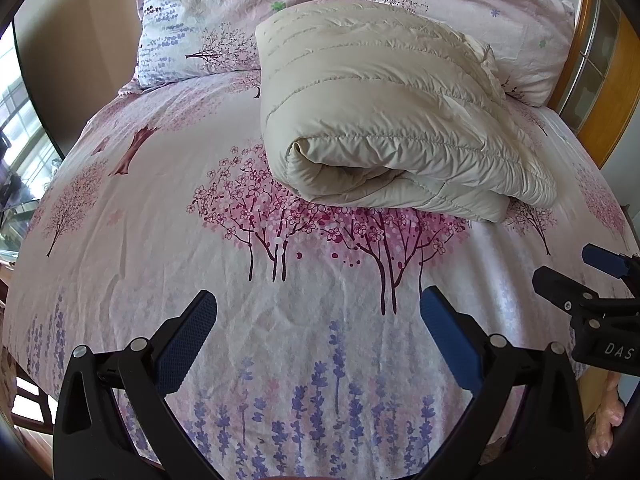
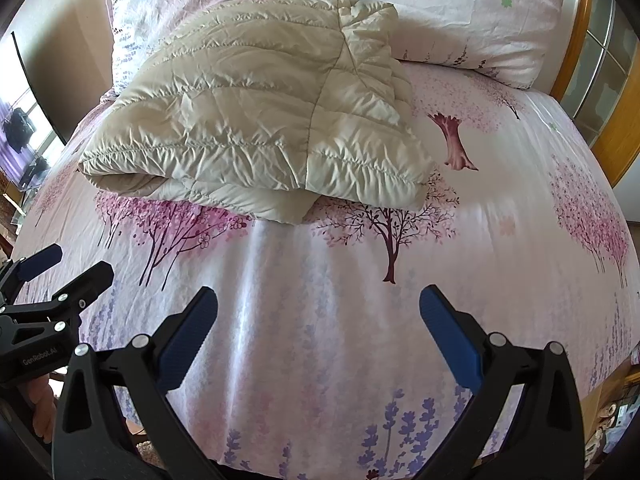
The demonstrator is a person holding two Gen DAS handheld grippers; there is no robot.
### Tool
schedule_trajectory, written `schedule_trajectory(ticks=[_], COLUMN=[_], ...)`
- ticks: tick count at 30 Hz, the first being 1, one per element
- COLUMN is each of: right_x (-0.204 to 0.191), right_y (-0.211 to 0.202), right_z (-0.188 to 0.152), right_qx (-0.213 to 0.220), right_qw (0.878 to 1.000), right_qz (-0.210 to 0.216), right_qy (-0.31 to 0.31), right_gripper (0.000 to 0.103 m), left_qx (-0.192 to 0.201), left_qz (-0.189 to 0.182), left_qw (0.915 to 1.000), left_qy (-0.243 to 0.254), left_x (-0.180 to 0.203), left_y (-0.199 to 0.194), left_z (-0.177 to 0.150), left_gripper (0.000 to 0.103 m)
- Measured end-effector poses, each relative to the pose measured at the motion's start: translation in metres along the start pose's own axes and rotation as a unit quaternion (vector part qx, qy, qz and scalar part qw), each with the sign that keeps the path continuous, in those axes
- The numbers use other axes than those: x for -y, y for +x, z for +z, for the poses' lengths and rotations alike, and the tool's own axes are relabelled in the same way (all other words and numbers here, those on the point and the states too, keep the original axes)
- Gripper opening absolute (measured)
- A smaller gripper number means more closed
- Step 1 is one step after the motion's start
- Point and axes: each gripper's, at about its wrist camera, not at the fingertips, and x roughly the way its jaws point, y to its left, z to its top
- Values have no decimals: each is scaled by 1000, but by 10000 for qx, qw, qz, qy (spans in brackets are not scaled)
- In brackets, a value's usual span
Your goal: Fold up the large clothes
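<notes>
Both claws (image 1: 318,312) (image 2: 318,312) agape, short of folded jacket's (image 1: 384,120) near edge

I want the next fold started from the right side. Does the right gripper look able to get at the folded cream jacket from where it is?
Probably yes. The right gripper is open and holds nothing, and only bare floral bedsheet lies between it and the cream jacket. Nothing stands in the way.

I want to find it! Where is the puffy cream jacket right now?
The folded jacket lies on the flowery bed sheet near the pillows, up ahead of both open grippers, neither touching it.
</notes>
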Motion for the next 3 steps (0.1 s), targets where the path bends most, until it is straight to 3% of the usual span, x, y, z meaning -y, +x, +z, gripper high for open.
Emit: schedule_trajectory(ticks=[3], right_x=[0], right_y=[0], right_z=[0], right_qx=[0], right_qw=[10000], right_qz=[-4], right_qy=[9], right_gripper=[101], left_qx=[1], left_qz=[3], left_qw=[10000], left_qy=[0], left_x=[0], left_y=[0], left_z=[0], left_gripper=[102])
